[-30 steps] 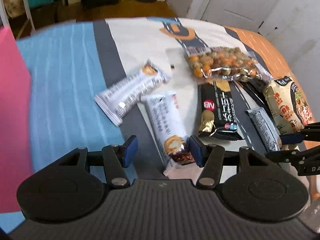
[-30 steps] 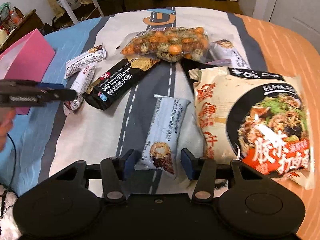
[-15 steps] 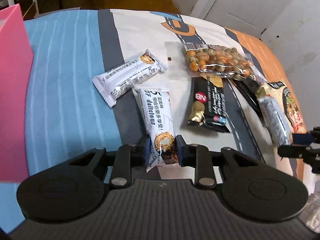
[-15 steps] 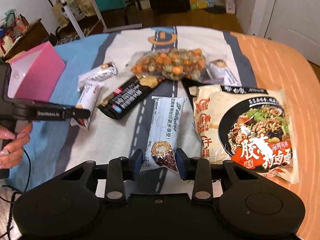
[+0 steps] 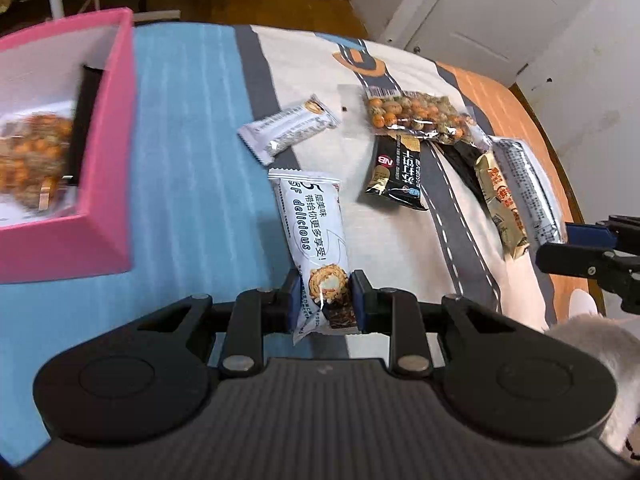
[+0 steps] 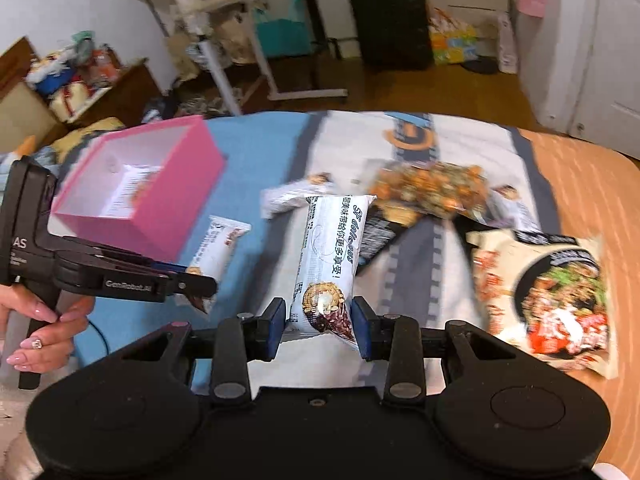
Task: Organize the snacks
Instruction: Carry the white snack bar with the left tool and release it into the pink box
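Each gripper clenched a white bar: left gripper [image 5: 324, 304] its bar [image 5: 316, 236] near the pink box [image 5: 104, 168], right gripper [image 6: 318, 322] its bar [image 6: 330, 256] lifted.

Left claw [image 5: 324, 302] clamps near end of a snack pack [image 5: 314, 232], which points fwd over the bed [image 5: 192, 128]. Box [image 5: 108, 152] sits to its left w/ a nut bag [image 5: 32, 156] inside. Ahead lies a 2nd pack [image 5: 288, 128] — to its right a nut packet [image 5: 416, 114], w/ a dark bar [image 5: 398, 172] just in front of that. Further right, the noodle bag [image 5: 500, 200]. Right claw [image 6: 318, 326] grips another pack [image 6: 330, 256], lifted clear of the bed, btwn the box [image 6: 168, 200] on its left and noodle bag [image 6: 544, 300] on its right.
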{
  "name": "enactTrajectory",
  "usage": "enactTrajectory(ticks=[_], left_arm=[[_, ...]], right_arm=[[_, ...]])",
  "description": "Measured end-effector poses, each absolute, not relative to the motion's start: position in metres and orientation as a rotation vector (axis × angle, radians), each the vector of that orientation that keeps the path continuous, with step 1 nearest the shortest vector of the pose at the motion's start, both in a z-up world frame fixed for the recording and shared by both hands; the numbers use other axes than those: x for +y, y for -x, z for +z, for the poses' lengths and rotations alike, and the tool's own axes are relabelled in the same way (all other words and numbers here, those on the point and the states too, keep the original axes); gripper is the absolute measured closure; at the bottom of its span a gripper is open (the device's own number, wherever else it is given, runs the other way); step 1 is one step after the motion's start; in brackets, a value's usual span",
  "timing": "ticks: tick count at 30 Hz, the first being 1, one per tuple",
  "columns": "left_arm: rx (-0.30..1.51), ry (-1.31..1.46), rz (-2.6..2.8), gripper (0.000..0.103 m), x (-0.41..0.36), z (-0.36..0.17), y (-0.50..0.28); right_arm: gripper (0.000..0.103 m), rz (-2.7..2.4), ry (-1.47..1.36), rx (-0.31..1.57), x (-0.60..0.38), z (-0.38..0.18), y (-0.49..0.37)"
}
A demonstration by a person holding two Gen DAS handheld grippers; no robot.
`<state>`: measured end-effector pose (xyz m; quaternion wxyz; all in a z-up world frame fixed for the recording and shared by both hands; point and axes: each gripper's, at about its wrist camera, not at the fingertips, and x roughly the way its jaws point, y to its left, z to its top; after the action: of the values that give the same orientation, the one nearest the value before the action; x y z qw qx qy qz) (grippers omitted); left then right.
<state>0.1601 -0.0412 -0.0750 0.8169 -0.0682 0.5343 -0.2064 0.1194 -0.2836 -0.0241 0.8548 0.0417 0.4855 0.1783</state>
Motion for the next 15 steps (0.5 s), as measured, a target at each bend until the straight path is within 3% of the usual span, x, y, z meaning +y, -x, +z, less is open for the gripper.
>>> enactTrajectory(ticks=[15], left_arm=[[1.004, 0.147, -0.324, 0.078, 0.05, 0.013, -0.127]], right_arm=[[0.062, 0.603, -0.027, 0.946, -0.185, 0.021, -0.124]])
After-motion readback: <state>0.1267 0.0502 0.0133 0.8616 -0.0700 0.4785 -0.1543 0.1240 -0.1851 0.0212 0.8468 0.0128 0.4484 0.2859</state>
